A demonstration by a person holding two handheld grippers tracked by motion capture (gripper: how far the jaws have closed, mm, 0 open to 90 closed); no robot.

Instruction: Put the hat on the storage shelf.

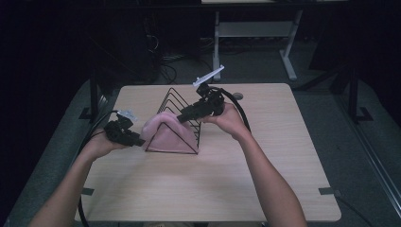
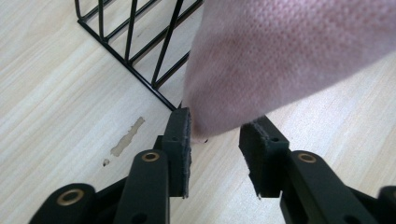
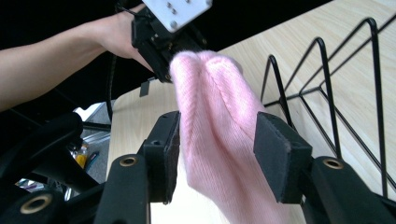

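Note:
A pink knitted cloth (image 1: 165, 135) lies draped over the front end of a black wire rack (image 1: 182, 101) on the table. My left gripper (image 1: 139, 141) is at the cloth's left end. In the left gripper view its jaws (image 2: 215, 140) stand apart with the tip of the cloth (image 2: 280, 56) hanging between them, and the right pad is clear of it. My right gripper (image 1: 182, 117) reaches over the rack from the right. Its jaws (image 3: 217, 144) straddle the cloth's ridge (image 3: 215, 116) with a gap at the right pad.
The wooden table (image 1: 213, 189) has free room in front of the rack and to its right. The rack's wire triangles (image 3: 327, 93) stand close to my right gripper. A desk frame stands on the floor beyond the table.

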